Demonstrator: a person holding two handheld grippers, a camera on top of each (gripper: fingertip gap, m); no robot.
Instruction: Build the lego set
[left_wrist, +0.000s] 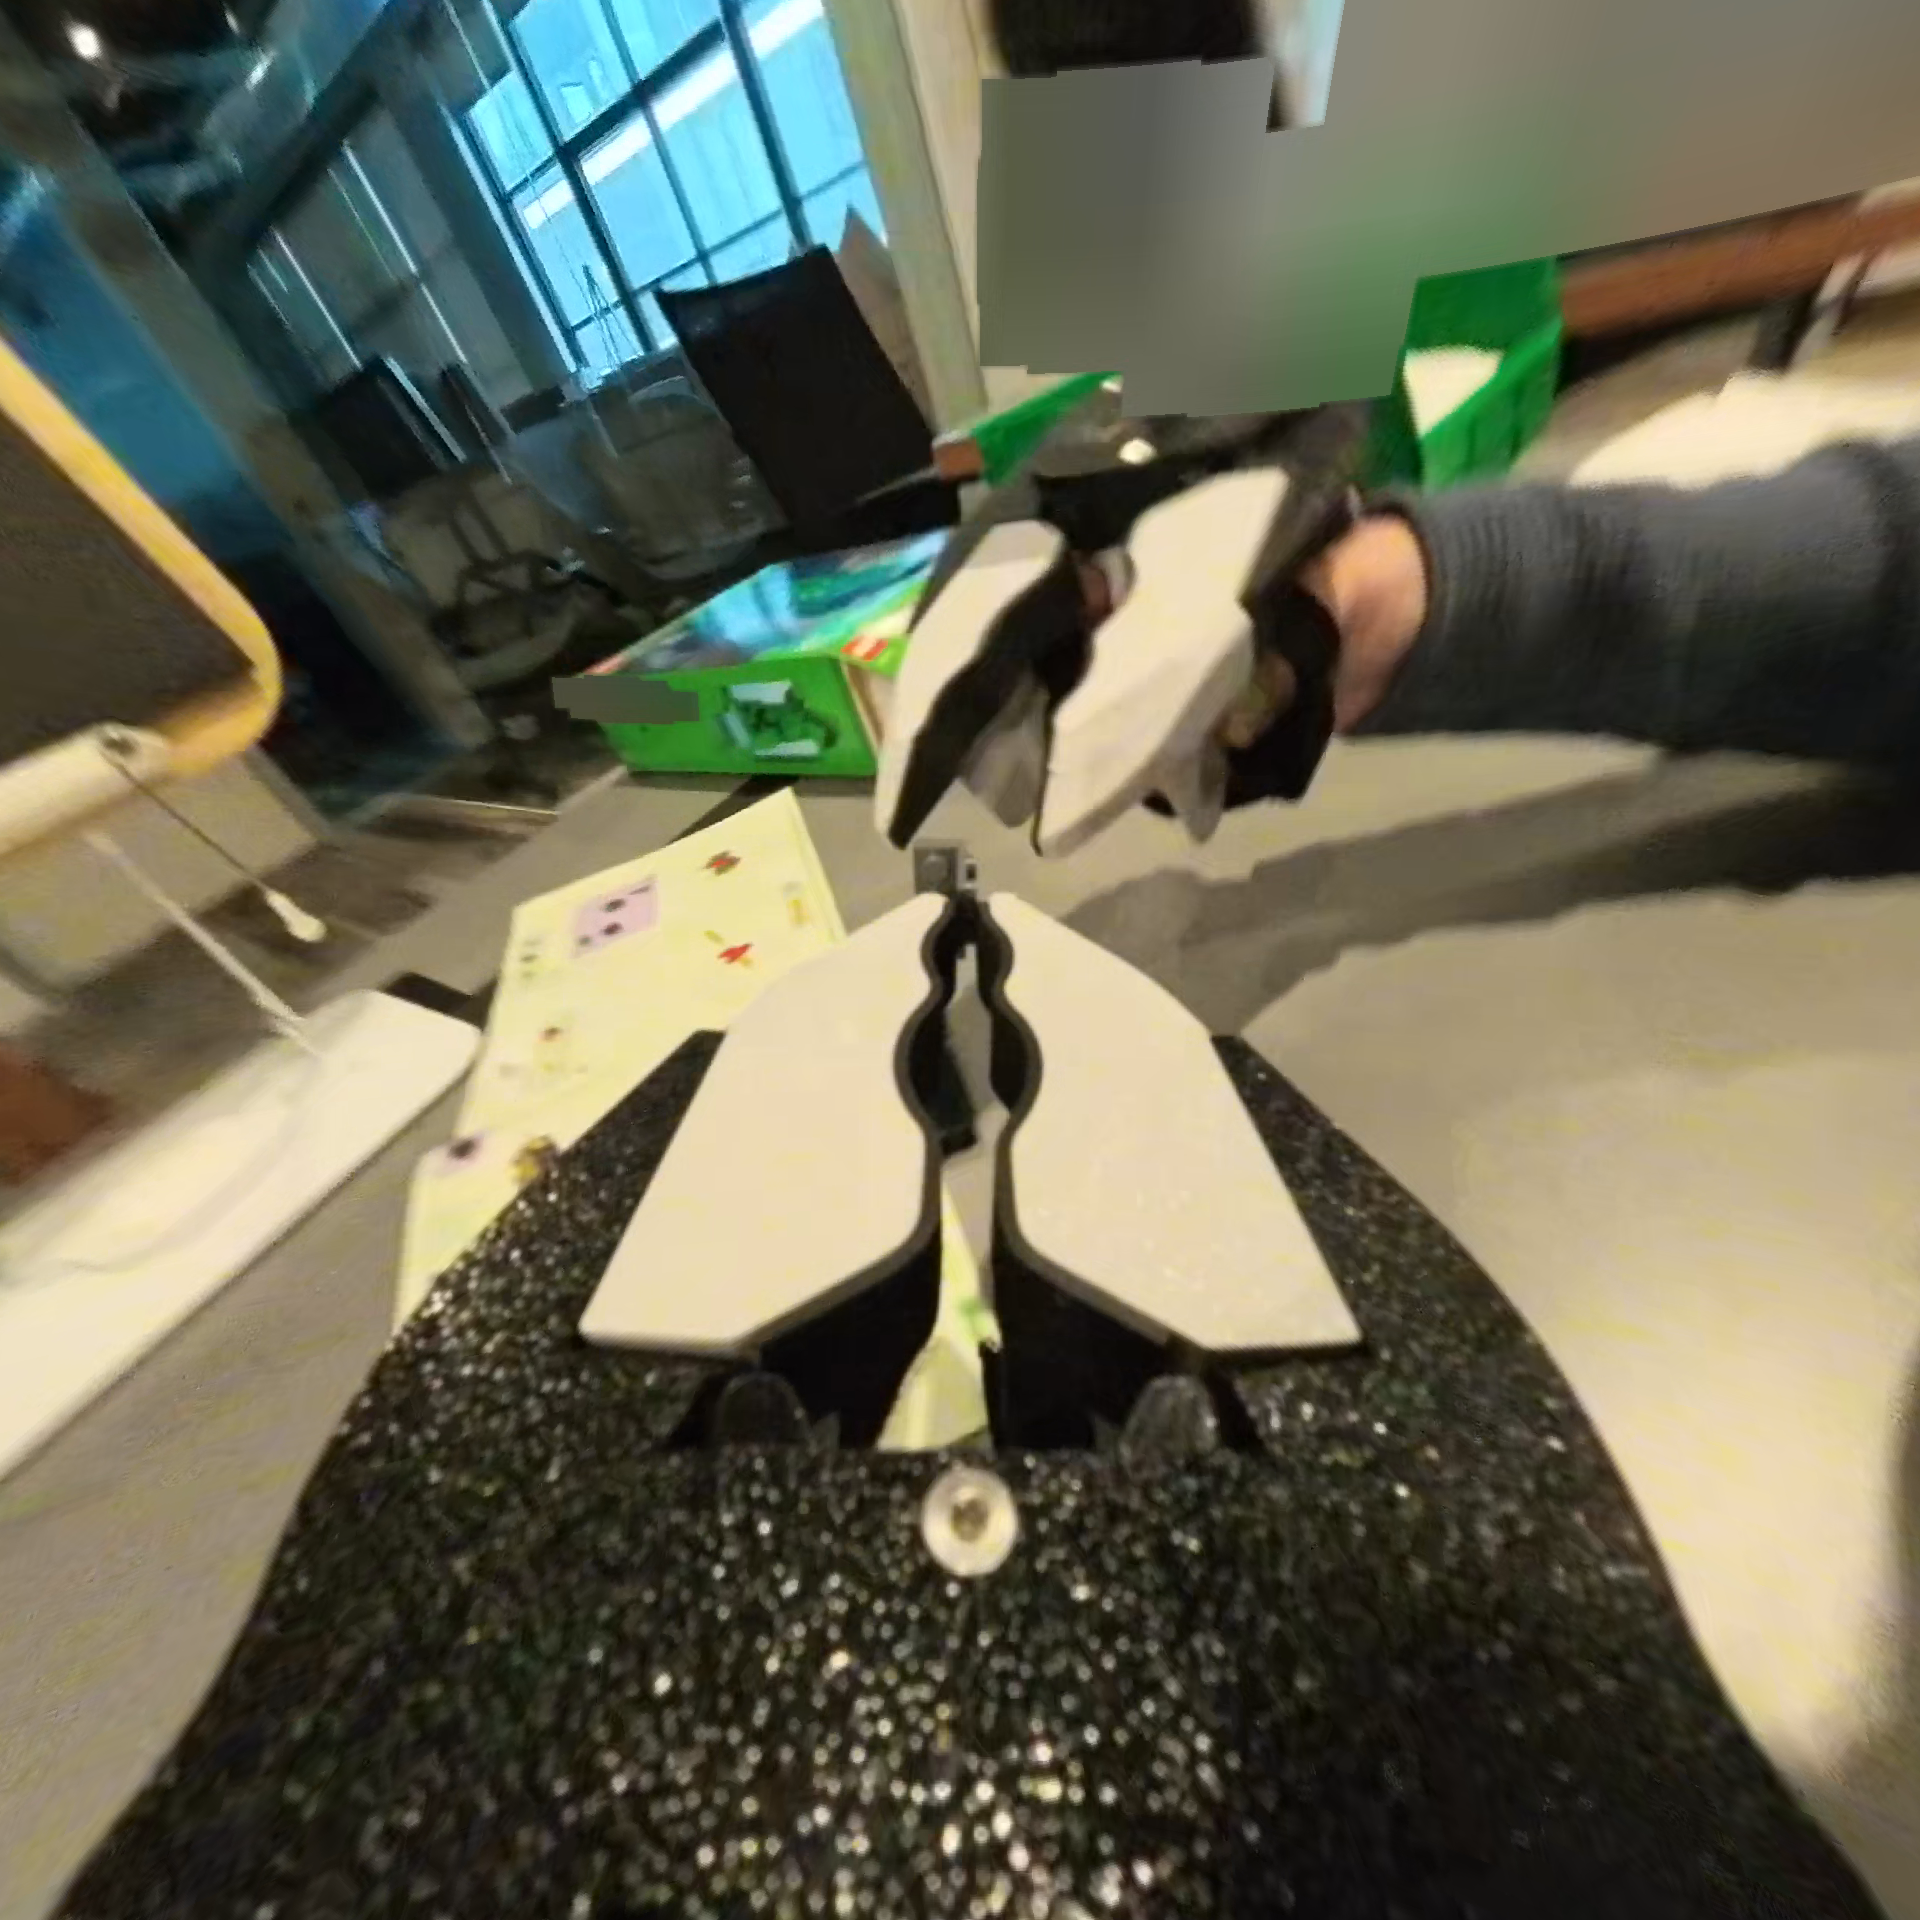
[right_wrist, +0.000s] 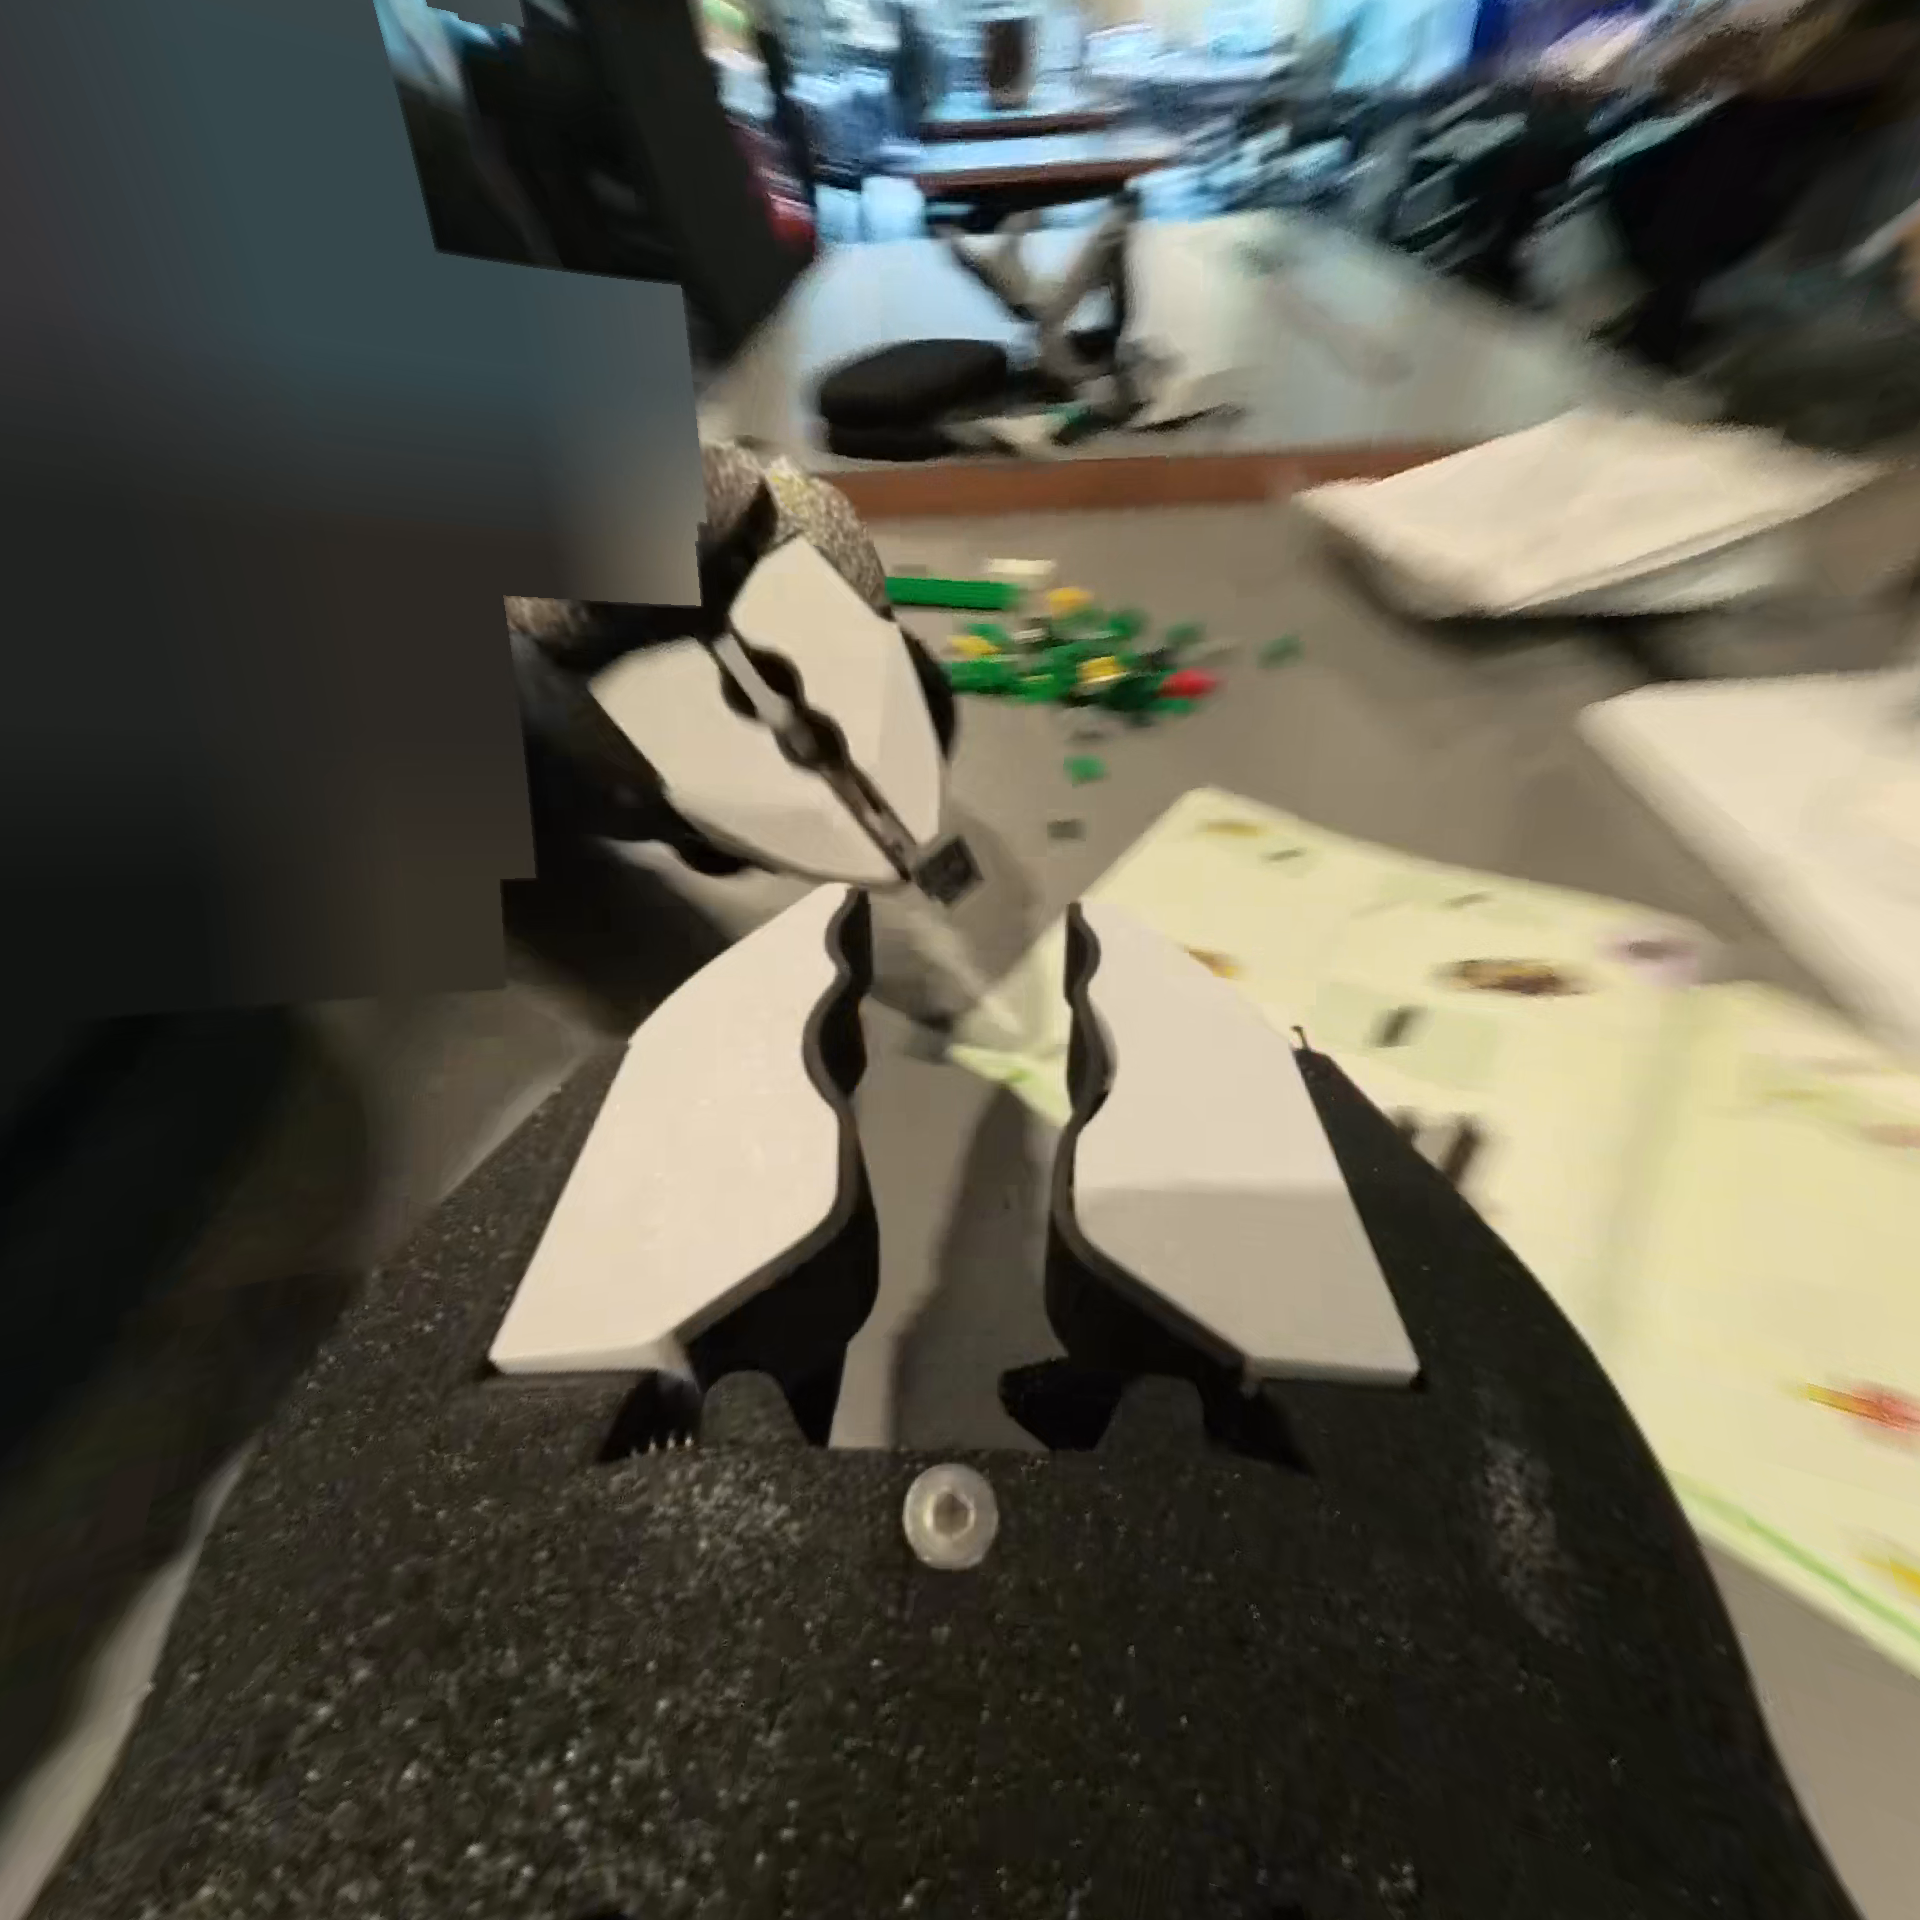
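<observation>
- A small dark grey lego piece (left_wrist: 943, 869) sits pinched at the very tips of the left gripper (left_wrist: 968, 906), held up in the air above the table; in the right wrist view the same piece (right_wrist: 951, 871) pokes out past the narrowed fingertips of that gripper (right_wrist: 906, 871).
- The left gripper's fingers (left_wrist: 831, 1122) are clenched on the piece, with only a thin wavy slit showing between their dark inner pads.
- The right gripper (right_wrist: 966, 920) is released: its two pale fingers (right_wrist: 727, 1122) stand well apart, with table and paper visible through the gap, and nothing is held between them.
- From the left wrist view the right gripper (left_wrist: 971, 831) hangs just above the piece, tips pointing down toward it, with a small gap between; a hand (left_wrist: 1361, 613) in a dark grey sleeve (left_wrist: 1662, 582) holds it.
- An open instruction booklet (left_wrist: 665, 935) with pale yellow-green pages lies flat on the grey table (left_wrist: 1558, 1143) beneath both grippers, reaching to the right of the right gripper (right_wrist: 1455, 1039).
- A loose pile of lego bricks (right_wrist: 1070, 655), mostly green with some yellow and red, lies on the table beyond the booklet, blurred.
- A green lego box (left_wrist: 769, 696) rests farther back on the table, near the booklet's far edge.
- A white lamp base (left_wrist: 239, 1132) stands at the table's left side.
</observation>
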